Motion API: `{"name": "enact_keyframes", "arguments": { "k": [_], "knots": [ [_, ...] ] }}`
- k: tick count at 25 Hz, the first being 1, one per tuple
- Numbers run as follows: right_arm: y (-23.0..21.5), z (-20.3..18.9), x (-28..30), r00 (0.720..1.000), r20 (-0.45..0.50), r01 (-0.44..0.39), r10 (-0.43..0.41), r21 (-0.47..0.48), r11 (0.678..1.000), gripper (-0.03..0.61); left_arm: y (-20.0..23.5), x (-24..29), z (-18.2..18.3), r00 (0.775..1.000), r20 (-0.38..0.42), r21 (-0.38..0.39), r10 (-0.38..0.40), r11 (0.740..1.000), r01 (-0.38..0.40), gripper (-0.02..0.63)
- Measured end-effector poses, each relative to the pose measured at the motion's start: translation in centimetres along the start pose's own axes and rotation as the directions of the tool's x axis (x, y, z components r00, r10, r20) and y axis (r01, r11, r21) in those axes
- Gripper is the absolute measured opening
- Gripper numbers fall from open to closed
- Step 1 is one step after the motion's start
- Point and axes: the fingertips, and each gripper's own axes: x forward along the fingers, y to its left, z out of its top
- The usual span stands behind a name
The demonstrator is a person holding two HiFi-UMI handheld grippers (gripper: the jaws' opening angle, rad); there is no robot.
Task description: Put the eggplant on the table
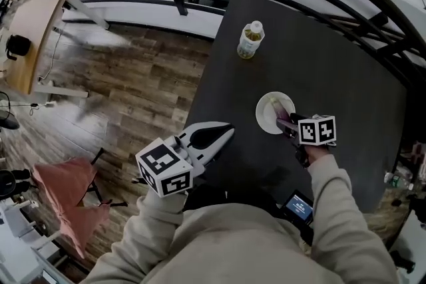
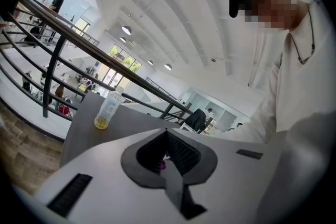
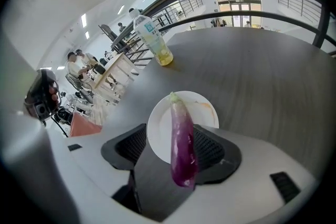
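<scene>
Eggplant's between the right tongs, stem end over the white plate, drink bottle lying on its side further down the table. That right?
One thing is off: the bottle stands upright, not on its side, as the right gripper view shows. The rest holds: the eggplant is between the right tongs, its stem end over the white plate.

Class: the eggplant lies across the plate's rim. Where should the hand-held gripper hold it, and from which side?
Grip the eggplant across its thick middle, coming from its rounded end, off the plate. Long and narrow, it lies lengthwise between the open pads of the right hand-held gripper.
</scene>
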Motion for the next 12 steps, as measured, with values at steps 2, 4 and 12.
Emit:
{"name": "enact_keyframes", "arguments": {
  "k": [2,4,12],
  "knots": [
    [-0.1,0.0,-0.8,1.000,0.020,0.001,-0.001,0.002,1.000,0.270,-0.4,0.4,0.3,1.000,-0.006,0.015,-0.015,1.000,0.015,0.005],
    [-0.3,0.2,-2.0,0.999,0.053,-0.005,0.003,0.023,1.000,0.270,-1.0,0.9,0.7,0.999,-0.015,0.034,-0.037,0.999,0.037,0.005],
    [-1.0,0.7,-8.6,0.980,0.189,-0.075,0.052,0.114,0.991,0.270,-4.6,3.9,3.2,0.986,-0.083,0.120,-0.144,0.981,0.154,0.005]
  ]
}}
